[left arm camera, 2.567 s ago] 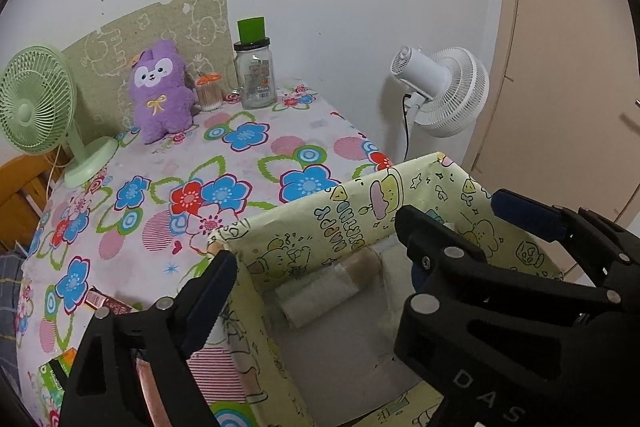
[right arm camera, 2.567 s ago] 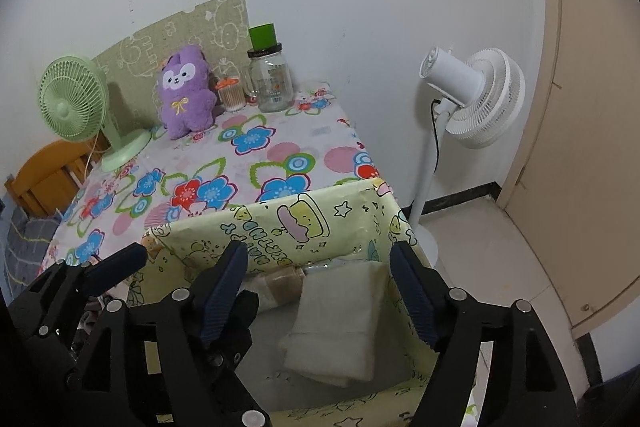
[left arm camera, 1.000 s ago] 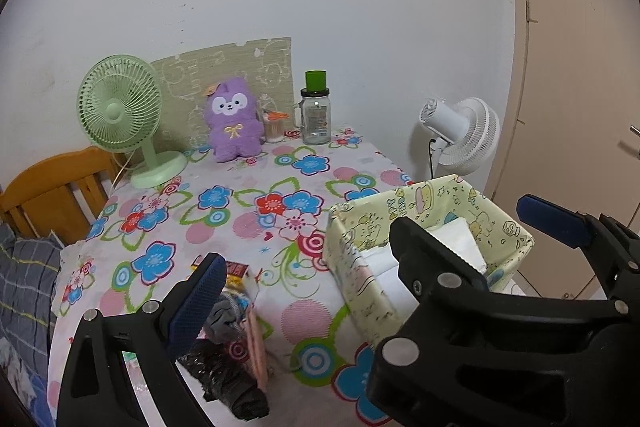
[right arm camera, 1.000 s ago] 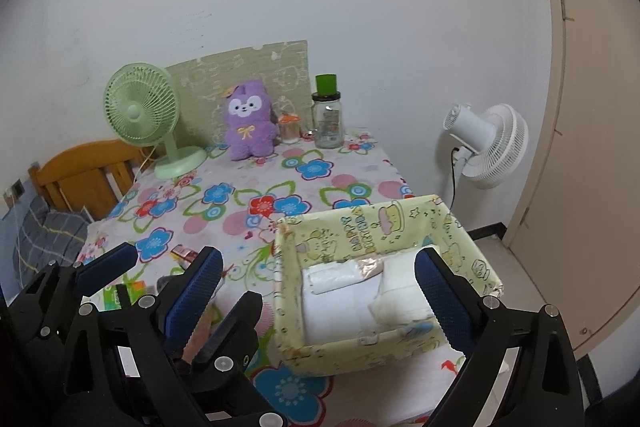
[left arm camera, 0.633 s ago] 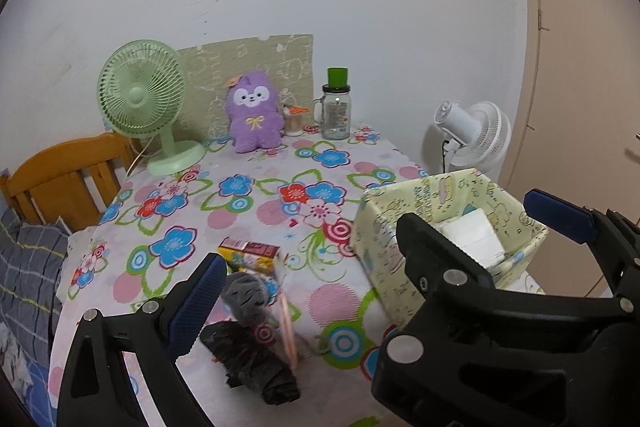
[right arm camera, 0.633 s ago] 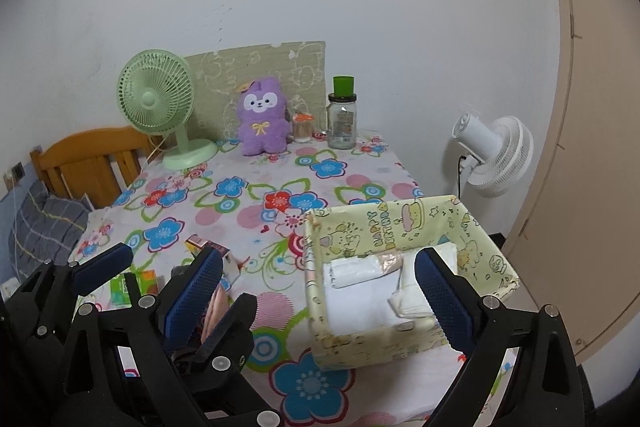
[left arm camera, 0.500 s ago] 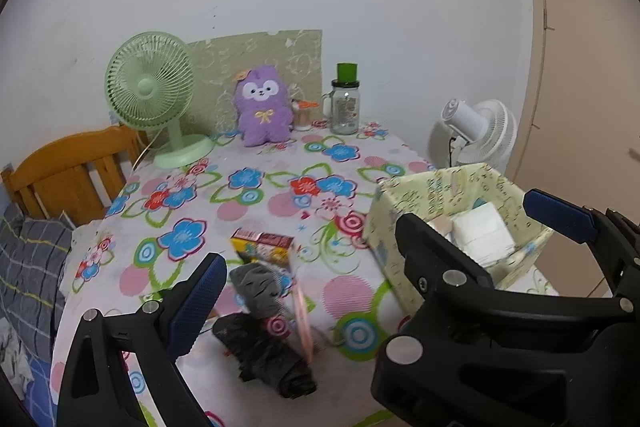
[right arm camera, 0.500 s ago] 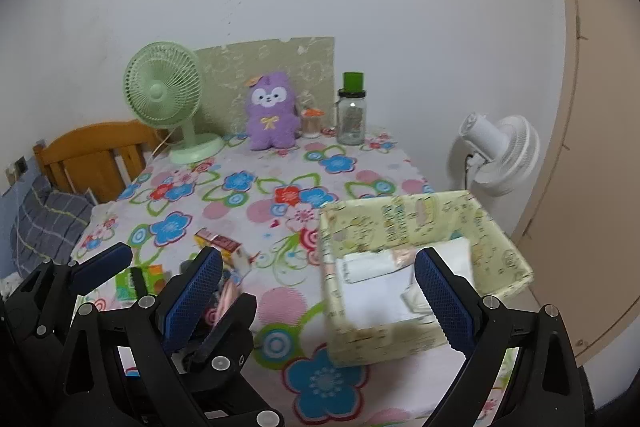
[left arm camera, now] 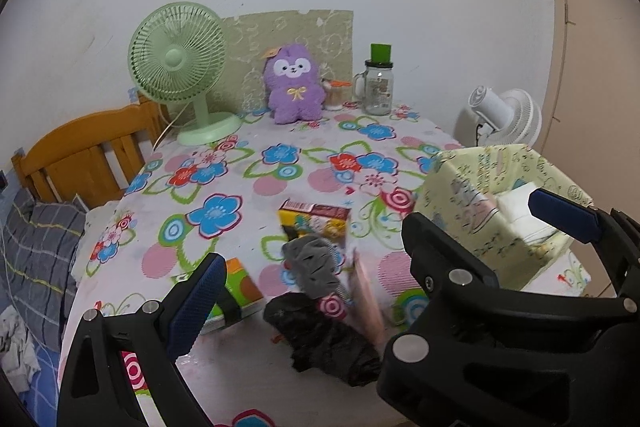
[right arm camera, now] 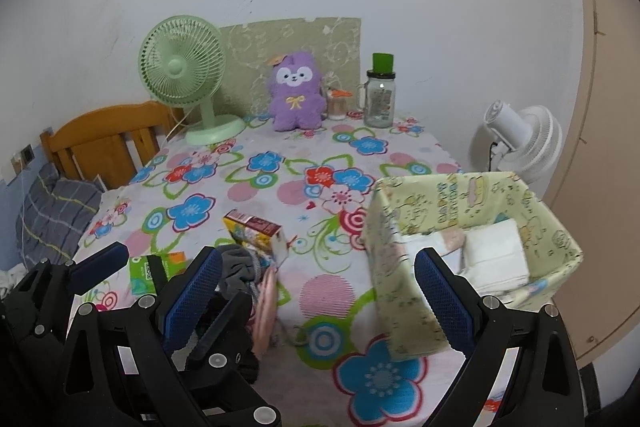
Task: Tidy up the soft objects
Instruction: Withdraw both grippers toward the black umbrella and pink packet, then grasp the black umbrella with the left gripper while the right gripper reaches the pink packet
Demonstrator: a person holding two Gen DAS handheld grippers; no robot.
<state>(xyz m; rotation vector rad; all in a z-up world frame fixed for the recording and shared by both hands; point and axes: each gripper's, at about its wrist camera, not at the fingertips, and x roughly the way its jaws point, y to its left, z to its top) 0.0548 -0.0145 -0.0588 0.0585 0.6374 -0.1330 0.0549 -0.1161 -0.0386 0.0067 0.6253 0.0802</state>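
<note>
A yellow patterned fabric basket (right arm camera: 404, 247) stands at the table's right edge and holds folded white cloths (right arm camera: 494, 253); it also shows in the left wrist view (left arm camera: 472, 203). A grey soft piece (left arm camera: 314, 261), a black crumpled piece (left arm camera: 324, 335) and a pink piece (left arm camera: 366, 301) lie at the front of the floral tablecloth (left arm camera: 240, 187). A purple plush (right arm camera: 296, 93) sits at the back. My left gripper (left arm camera: 316, 295) is open and empty above these pieces. My right gripper (right arm camera: 316, 303) is open and empty, left of the basket.
A green desk fan (right arm camera: 188, 75), a glass jar with green lid (right arm camera: 380, 95) and a small cup (right arm camera: 338, 103) stand at the back. A yellow carton (left arm camera: 316, 219) and a green packet (left arm camera: 236, 287) lie near the soft pieces. A white floor fan (right arm camera: 520, 139) stands right; a wooden chair (right arm camera: 104, 143) left.
Both grippers have pulled back and up from the basket and swung left. The soft pieces at the table's front have come into view. Both stay open and empty.
</note>
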